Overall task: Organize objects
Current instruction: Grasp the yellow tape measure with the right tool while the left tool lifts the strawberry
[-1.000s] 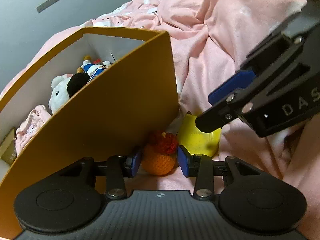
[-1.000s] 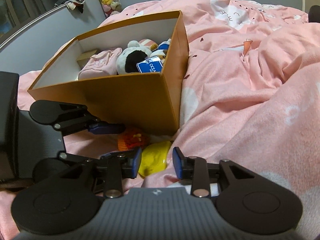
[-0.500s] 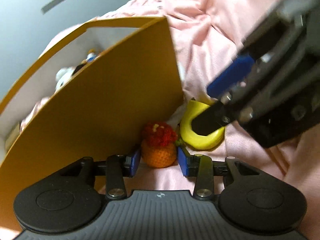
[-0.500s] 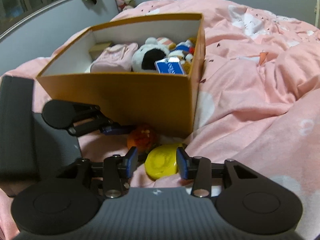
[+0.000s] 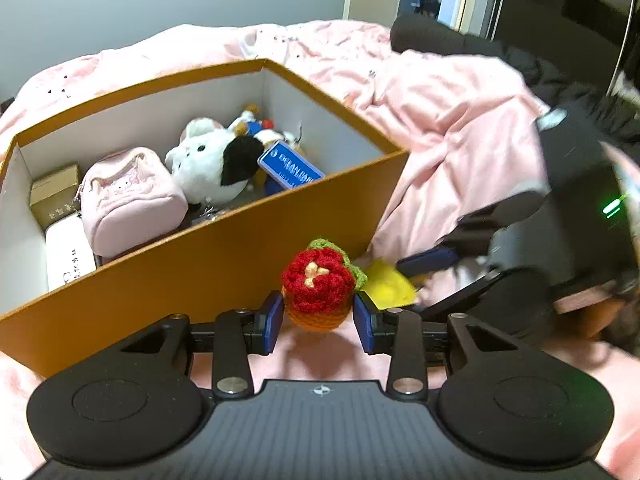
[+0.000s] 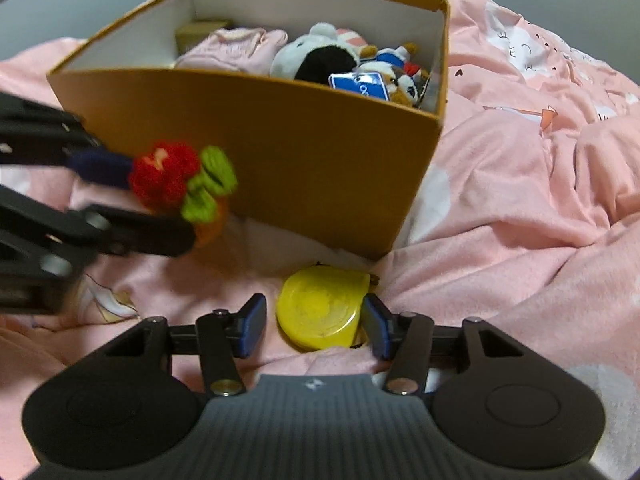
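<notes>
My left gripper (image 5: 319,322) is shut on a crocheted toy (image 5: 318,294), orange below with a red flower and green leaves on top, and holds it lifted beside the orange box (image 5: 224,256). The toy also shows in the right wrist view (image 6: 176,184), raised in front of the box (image 6: 320,148). My right gripper (image 6: 312,326) is open around a round yellow case (image 6: 320,310) that lies on the pink blanket at the box's near corner. The right pad touches its edge; the left pad stands apart.
The box holds a pink pouch (image 5: 128,200), a black and white plush (image 5: 212,168), a blue tag (image 5: 290,166), small plush figures and a small cardboard carton (image 5: 54,194). Rumpled pink bedding (image 6: 520,180) surrounds it. A dark garment (image 5: 460,44) lies at the far side.
My left gripper has closed on the crocheted toy and lifted it off the blanket. My right gripper has moved in lower so the yellow case sits between its fingers.
</notes>
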A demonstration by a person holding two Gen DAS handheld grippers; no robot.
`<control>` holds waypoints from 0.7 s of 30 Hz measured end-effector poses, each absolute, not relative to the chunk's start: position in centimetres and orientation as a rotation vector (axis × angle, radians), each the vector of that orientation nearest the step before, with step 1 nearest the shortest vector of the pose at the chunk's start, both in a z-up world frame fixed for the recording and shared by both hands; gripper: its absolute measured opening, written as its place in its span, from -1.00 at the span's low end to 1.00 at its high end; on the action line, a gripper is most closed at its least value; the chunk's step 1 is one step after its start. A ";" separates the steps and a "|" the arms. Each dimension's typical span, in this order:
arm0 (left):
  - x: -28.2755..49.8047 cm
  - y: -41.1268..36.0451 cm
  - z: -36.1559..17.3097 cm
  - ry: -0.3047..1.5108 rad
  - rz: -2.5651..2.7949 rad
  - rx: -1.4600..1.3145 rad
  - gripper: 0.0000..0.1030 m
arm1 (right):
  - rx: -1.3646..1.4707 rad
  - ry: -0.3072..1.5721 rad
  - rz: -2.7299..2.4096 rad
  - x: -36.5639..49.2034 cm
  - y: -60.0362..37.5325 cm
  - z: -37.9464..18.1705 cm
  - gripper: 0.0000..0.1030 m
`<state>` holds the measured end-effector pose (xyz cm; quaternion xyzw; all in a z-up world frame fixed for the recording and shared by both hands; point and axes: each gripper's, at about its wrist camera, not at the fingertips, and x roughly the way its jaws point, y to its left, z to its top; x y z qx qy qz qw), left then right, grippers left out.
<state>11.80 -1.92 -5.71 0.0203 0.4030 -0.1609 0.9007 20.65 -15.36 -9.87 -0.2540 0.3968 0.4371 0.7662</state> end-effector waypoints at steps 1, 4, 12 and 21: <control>11.6 -1.9 -5.4 0.829 -0.339 0.031 -0.17 | -0.566 0.869 0.942 20.7 -15.2 -10.1 0.09; 11.7 -1.4 -4.6 0.816 -0.356 -0.004 -0.17 | -0.587 0.875 0.923 20.7 -14.9 -10.6 0.03; 11.5 0.3 -1.2 0.774 -0.358 -0.110 -0.17 | -0.481 0.788 0.964 20.2 -17.5 -6.8 0.02; 15.1 3.2 2.6 0.794 -0.320 -0.213 -0.17 | -0.469 0.591 1.095 20.5 -17.7 2.9 0.02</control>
